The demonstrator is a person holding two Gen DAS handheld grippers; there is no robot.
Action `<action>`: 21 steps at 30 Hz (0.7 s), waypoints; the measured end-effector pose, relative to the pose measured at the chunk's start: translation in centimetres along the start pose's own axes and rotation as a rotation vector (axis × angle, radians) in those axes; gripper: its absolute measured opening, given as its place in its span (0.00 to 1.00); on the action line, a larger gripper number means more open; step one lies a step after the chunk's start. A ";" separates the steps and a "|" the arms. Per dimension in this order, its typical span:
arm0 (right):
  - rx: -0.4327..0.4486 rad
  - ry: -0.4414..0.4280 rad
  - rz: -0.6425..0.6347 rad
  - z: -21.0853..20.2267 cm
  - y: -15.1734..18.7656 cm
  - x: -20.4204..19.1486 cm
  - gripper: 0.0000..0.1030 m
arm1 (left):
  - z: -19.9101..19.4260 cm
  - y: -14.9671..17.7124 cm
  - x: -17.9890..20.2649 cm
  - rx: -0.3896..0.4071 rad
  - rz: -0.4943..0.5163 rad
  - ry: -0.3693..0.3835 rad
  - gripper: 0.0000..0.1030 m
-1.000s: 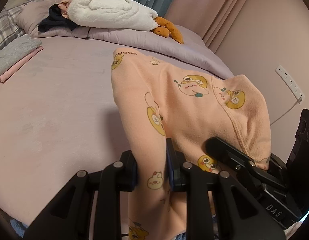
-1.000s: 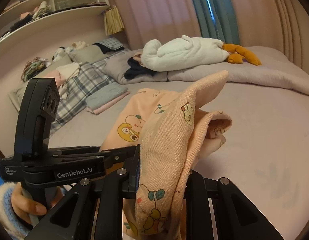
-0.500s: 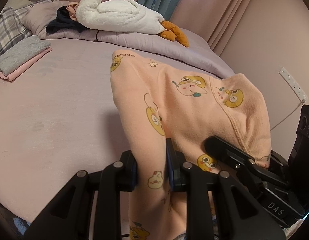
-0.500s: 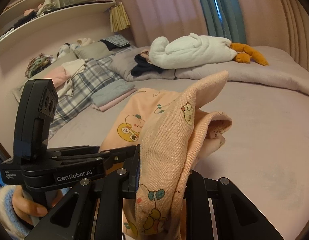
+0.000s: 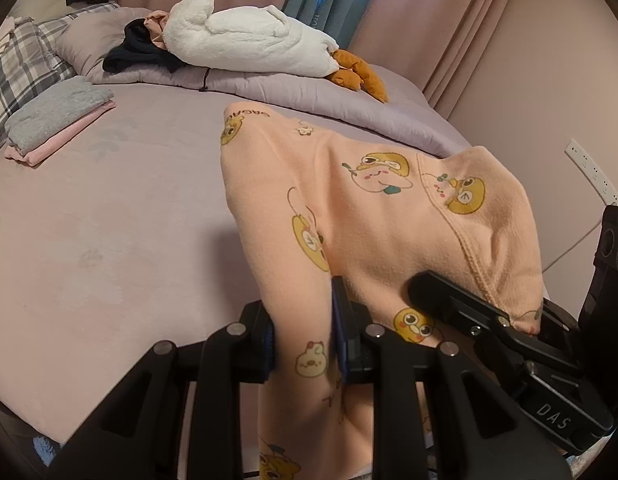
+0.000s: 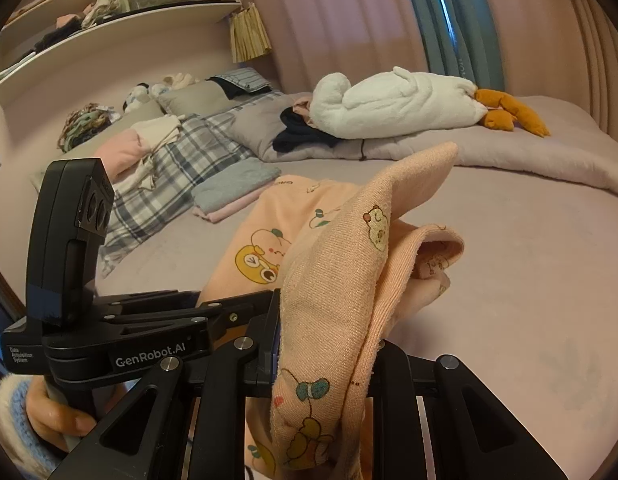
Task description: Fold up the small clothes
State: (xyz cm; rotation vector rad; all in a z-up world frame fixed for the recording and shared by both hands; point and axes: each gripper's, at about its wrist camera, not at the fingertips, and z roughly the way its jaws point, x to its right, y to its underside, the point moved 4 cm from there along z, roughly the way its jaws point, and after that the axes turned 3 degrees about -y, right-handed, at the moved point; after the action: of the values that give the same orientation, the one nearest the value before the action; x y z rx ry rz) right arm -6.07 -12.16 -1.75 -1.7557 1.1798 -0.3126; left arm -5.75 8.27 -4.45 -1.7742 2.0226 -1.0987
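Pink curtains and a teal drape back a wide bed (image 5: 109, 240) with a mauve sheet, and across the last second your view of it has swung: the white goose plush (image 5: 249, 44) and the folded grey-and-pink stack (image 5: 57, 120) have slid rightward and down in the left wrist view, while the garment has kept its place between your fingers. So you have turned or carried both grippers together without changing the hold.

Your left gripper (image 5: 303, 336) is clamped on the peach cartoon-print garment (image 5: 369, 216), cloth pinched between its pads with the rest draping forward and below. Your right gripper (image 6: 321, 344) is likewise closed on a bunched edge of the same garment (image 6: 341, 280), its ribbed cuff or hem flopping over to the right. In the right wrist view you can see your left gripper's body just beside it, so the two holds sit close together.

The garment hangs lifted above the near edge of the bed, not yet spread. Judging from this, the fold itself has not begun: you likely need to draw the grippers apart to stretch the cloth, then lay it flat on the open sheet. Watch the bunched right-hand edge; it could drop in a crumpled heap.
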 end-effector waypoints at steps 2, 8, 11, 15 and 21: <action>0.000 0.001 0.003 0.0 0.0 -0.1 0.22 | 0.0 0.0 0.0 0.000 0.002 -0.001 0.22; 0.000 0.000 0.006 0.0 -0.1 0.0 0.22 | 0.1 -0.1 0.1 -0.004 0.004 0.003 0.22; -0.002 -0.002 0.007 -0.1 -0.2 0.2 0.22 | 0.2 -0.3 0.1 -0.008 0.008 0.006 0.22; -0.002 -0.006 0.003 -0.1 -0.3 0.5 0.22 | 0.3 -0.4 0.2 -0.009 0.009 0.002 0.22; -0.003 -0.010 0.002 0.0 -0.3 0.7 0.22 | 0.6 -0.4 0.3 -0.013 0.013 -0.005 0.22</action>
State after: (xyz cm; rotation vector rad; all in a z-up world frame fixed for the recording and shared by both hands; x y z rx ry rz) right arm -5.57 -12.71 -1.67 -1.7562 1.1754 -0.3009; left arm -5.14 7.81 -4.49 -1.7661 2.0396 -1.0786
